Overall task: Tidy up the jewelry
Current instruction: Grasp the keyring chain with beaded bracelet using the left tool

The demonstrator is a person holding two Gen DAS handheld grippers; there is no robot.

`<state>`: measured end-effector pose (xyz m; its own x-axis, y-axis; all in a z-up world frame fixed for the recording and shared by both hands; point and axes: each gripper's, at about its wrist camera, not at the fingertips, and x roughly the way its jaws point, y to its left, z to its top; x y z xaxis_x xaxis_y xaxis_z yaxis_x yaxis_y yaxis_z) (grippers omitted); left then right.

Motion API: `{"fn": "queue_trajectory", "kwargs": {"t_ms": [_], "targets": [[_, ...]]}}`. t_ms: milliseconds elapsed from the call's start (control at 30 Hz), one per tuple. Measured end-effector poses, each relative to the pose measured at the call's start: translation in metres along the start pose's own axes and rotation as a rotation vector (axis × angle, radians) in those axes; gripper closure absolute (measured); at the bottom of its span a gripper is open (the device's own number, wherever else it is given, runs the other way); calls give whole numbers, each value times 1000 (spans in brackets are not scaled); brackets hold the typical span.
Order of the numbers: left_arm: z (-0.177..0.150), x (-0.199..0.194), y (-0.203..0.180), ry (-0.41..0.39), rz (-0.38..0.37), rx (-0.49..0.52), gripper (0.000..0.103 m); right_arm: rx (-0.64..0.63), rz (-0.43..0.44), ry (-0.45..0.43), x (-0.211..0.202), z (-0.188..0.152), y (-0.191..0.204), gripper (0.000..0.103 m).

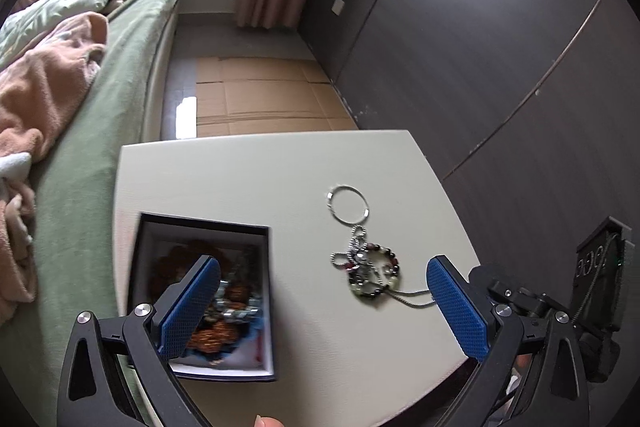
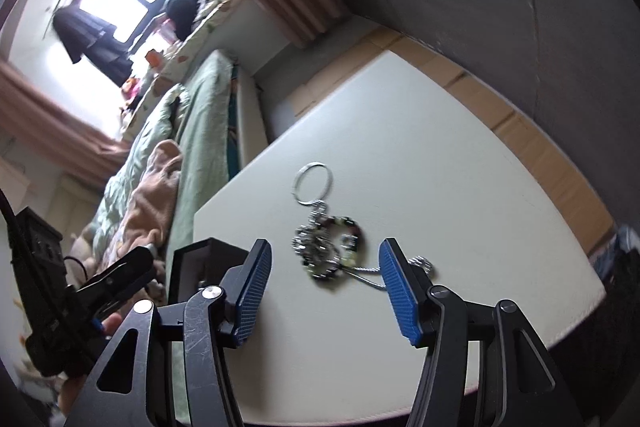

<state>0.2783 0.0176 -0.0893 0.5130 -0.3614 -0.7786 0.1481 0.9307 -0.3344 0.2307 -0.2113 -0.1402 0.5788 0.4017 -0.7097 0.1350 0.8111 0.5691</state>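
A tangled pile of jewelry (image 1: 370, 273) lies on the white table (image 1: 256, 171): a beaded bracelet, silver chains and a thin silver ring (image 1: 347, 205) beyond it. A dark blue box (image 1: 208, 297) with amber beads and silver pieces inside sits at the table's left. My left gripper (image 1: 322, 303) is open and empty above the table, its left finger over the box. In the right wrist view the pile (image 2: 330, 247) sits just beyond my open, empty right gripper (image 2: 326, 277). The box (image 2: 200, 263) is at its left.
A bed (image 1: 100, 99) with green sheet and a peach blanket runs along the table's left. A dark wardrobe wall (image 1: 480, 47) stands at the right. Flattened cardboard (image 1: 264, 99) lies on the floor beyond the table. The other gripper's body (image 1: 592, 291) shows at right.
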Motion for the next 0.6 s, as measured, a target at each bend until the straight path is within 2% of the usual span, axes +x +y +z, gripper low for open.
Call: {"fn": "queue_trajectory", "kwargs": {"t_ms": [67,300,367,433,500,600], "targets": [[0,6,-9,16,13,12,0,48,11,5,-1,1,-15,26],[-1,26,-36,37,36,47,2,173,5,-32,-6,2,-47,26],[-2,32,-42,45,37,59,8,217,6,-32,-8,2,-57,26],[-2,44,-48,72,36,67,22,241,9,-33,-8,2,-64,26],[-2,55,-56,102,35,95,31,259,-8,-18,-6,2,-71,26],[-5,73,-66,132,64,134,37,282,-7,4,-2,1,-78,26]]}}
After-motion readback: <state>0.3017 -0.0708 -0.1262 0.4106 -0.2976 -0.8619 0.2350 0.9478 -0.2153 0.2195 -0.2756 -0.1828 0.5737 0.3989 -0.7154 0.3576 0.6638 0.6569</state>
